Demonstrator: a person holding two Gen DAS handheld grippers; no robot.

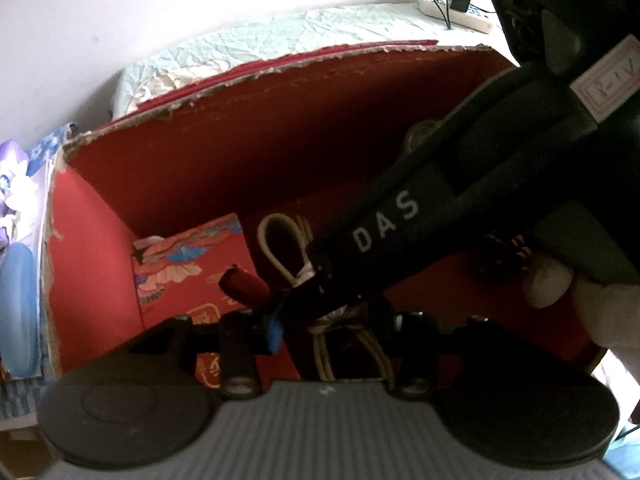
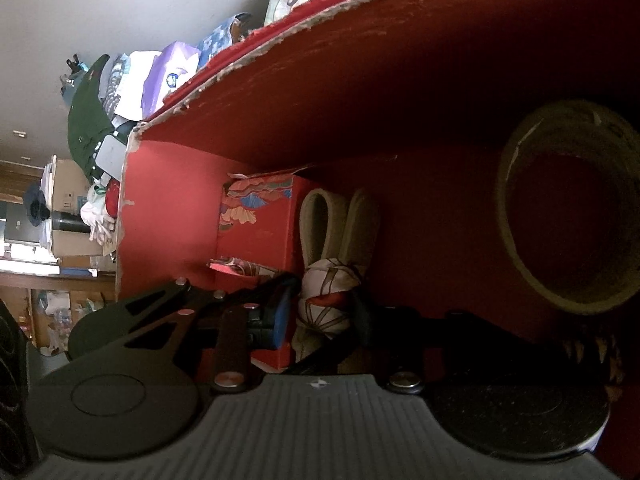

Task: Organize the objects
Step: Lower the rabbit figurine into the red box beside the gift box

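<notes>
Both grippers reach down into a big red cardboard box [image 1: 224, 152]. On its floor lies a white patterned cloth bundle [image 2: 326, 300] with two cream loops [image 2: 320, 224]. My right gripper [image 2: 324, 314] is shut on the bundle, its blue pad [image 2: 280, 312] against the left side. In the left wrist view the right gripper [image 1: 308, 284] comes in from the upper right as a black arm marked DAS. My left gripper [image 1: 336, 328] stands open just in front of it, with the bundle's cream cords [image 1: 340, 320] loose between its fingers. A small red patterned box [image 1: 192, 268] stands left of the bundle.
A large brown tape roll [image 2: 568, 208] stands in the box's right part. A dark patterned item [image 2: 592, 356] lies near its front right. A white-gloved hand [image 1: 552, 284] holds the right gripper. Bedding [image 1: 280, 40], a power strip [image 1: 460, 8] and piled bags [image 2: 160, 76] surround the box.
</notes>
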